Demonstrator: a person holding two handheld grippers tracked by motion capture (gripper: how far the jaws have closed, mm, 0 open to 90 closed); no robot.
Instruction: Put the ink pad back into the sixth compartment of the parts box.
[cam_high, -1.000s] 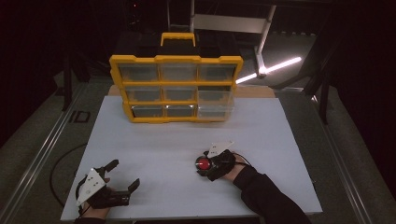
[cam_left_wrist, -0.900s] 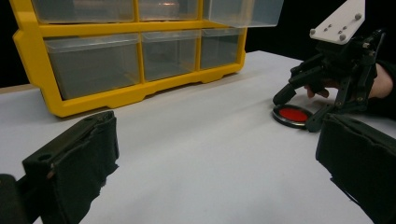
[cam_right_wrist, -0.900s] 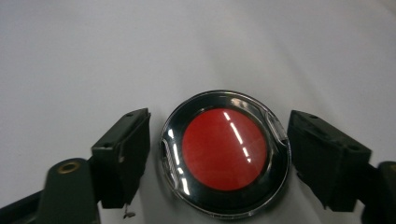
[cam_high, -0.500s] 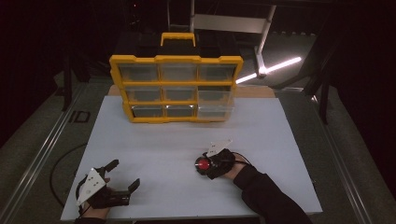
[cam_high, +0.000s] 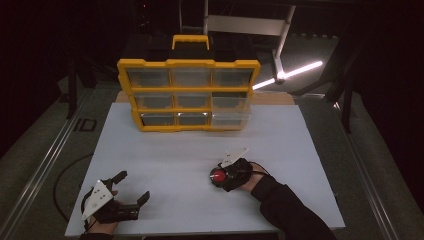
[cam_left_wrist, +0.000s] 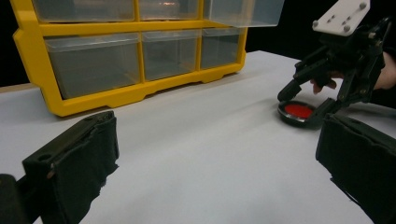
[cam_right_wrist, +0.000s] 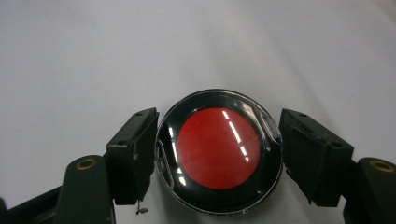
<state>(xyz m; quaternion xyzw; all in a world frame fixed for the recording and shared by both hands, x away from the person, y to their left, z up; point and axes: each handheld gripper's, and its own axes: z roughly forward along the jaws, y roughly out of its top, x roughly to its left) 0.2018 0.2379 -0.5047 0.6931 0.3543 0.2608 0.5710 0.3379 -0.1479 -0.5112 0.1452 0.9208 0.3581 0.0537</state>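
The right gripper (cam_right_wrist: 219, 158) has just closed on the red-centred round case (cam_right_wrist: 219, 151), hiding its sides; the left gripper (cam_high: 131, 186) gapes empty

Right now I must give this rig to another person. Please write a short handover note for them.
Right gripper: jaws just closed on the round red-and-black disc, which sits on the white table in front of the person.
Left gripper: open, holds nothing, near the table's front left edge.
Yellow drawer organizer: at the far side; one right drawer sticks out.
Done: disc gripped.
Left: lift it; probably put it in a drawer.
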